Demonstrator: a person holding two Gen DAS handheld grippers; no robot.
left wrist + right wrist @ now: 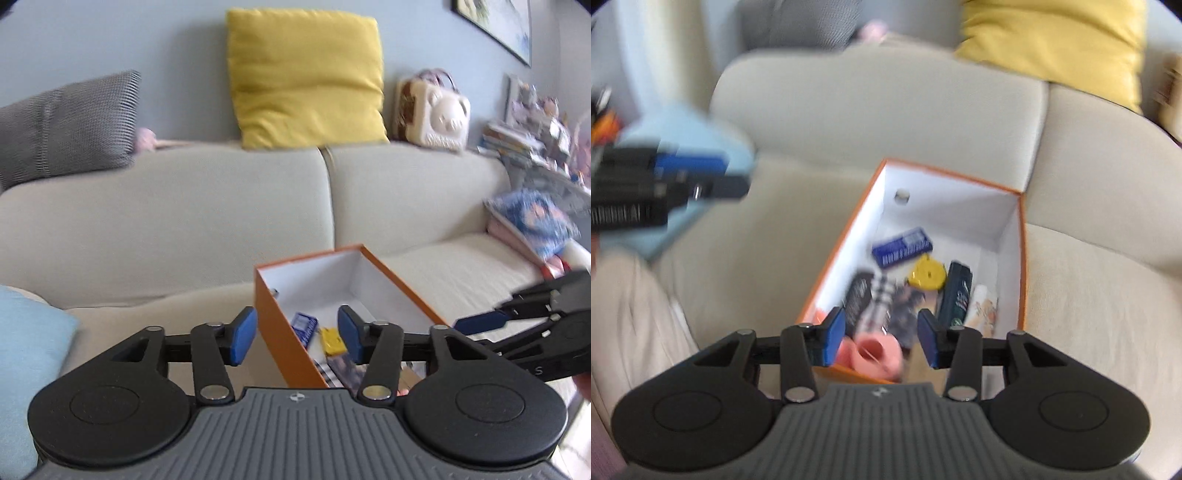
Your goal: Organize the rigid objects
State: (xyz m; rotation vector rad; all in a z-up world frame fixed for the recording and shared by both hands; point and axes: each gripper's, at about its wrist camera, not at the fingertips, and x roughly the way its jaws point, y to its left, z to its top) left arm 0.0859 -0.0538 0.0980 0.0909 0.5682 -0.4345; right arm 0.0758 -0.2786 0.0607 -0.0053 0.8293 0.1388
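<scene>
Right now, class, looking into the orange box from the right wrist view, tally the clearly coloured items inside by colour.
Blue: 1, flat packet
Yellow: 1, round disc
Pink: 1, cup-like item
Dark green: 1, upright bottle
Total: 4; the other items in the orange box are too blurred to sort.

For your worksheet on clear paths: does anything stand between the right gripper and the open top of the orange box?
Nothing visible does. The right gripper hangs open and empty above the near end of the orange box, which has no lid on it. The left gripper is off to the side over the sofa.
</scene>
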